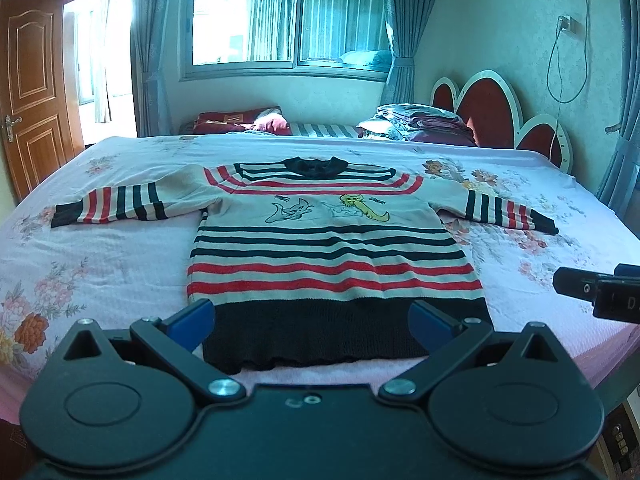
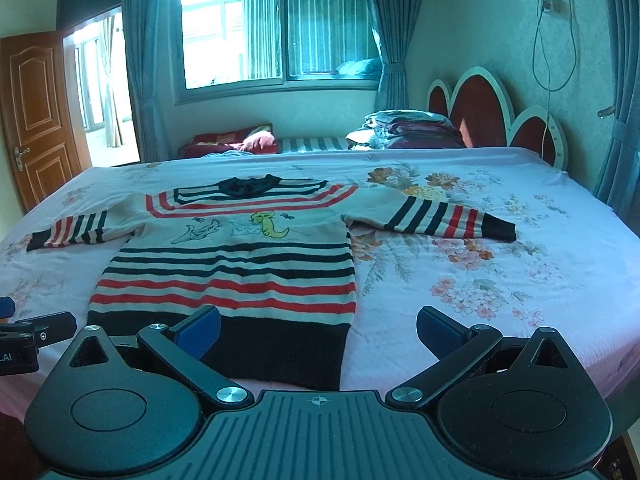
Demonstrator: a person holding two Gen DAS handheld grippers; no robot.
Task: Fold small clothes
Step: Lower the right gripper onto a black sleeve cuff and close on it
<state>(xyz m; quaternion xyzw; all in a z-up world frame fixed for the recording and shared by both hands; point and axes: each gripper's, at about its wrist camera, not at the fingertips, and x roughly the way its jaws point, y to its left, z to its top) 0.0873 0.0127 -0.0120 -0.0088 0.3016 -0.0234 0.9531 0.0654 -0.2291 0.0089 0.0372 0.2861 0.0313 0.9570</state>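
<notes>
Straight ahead of both tongs: one small striped sweater, spread face-up on the floral bed sheet, nothing folded yet by the look of it. Long axis running directly away from the grippers, black hem band nearest, black collar at the far end toward the window. Sleeves thrown out wide to either side of the body, cuffs well apart.

Left gripper — spread wide, blue pads bracketing almost the whole hem, holding nothing. Squarely centred on the sweater. Right gripper — also spread, also empty, sitting off toward the sweater's right edge, hem corner just between its fingers, bare sheet beyond. Its tip visible at the right margin of the left wrist view.

So, judging from that: left tongs better placed for the left sleeve and left hem corner, right tongs nearer the right sleeve. Probably a sleeve-in fold across the long axis first, each side by its own hand.

Looks: knit, soft and a bit thick, cream ground with black and red bands, cartoon animals stitched across the chest. Mostly flat, slight ripple along the hem. Likely to drape and sag when lifted by one edge.
</notes>
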